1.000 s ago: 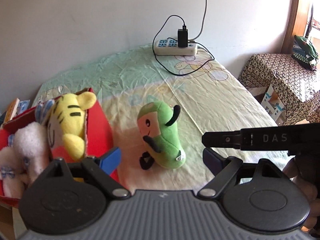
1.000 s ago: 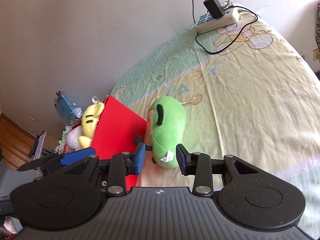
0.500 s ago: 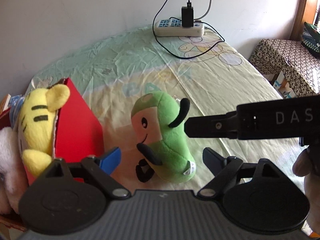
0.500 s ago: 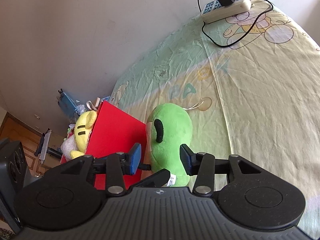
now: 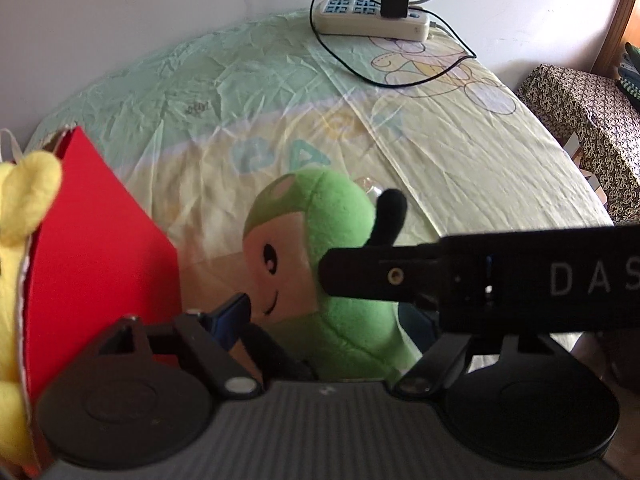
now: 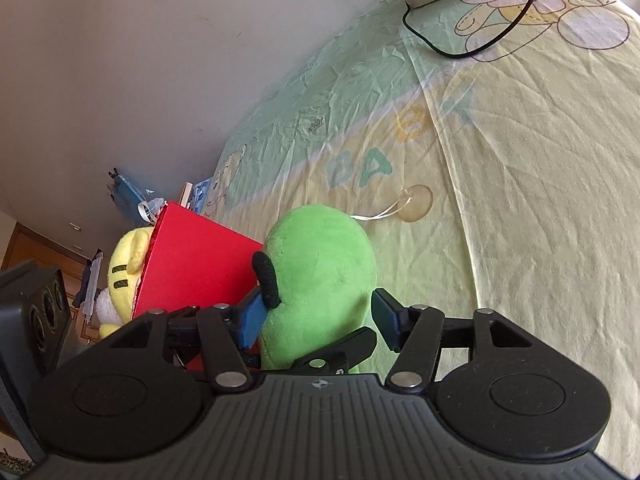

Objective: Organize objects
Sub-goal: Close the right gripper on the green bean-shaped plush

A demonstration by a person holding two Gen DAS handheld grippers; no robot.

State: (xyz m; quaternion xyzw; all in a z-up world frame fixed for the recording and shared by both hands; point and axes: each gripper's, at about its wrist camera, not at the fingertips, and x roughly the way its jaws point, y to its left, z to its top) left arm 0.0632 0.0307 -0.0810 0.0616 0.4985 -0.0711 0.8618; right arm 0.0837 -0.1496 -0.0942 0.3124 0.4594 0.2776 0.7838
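A green plush toy lies on the bed sheet, right beside a red box. A yellow striped plush sits in that box. My left gripper is closing around the green toy's lower body. Its blue left pad rests on the toy's face, and one black finger of my right gripper hides the other pad. From behind, the jaws of my right gripper are opening on both sides of the green plush toy, with a small gap at the right pad.
A white power strip with a black charger and cable lies at the far end of the bed by the wall. A stool under patterned cloth stands off the bed's right side. The toy's suction cup lies on the sheet.
Both grippers came down and closer to the green plush. The right jaws widened from in front of it to both its sides. The left jaws narrowed onto it.
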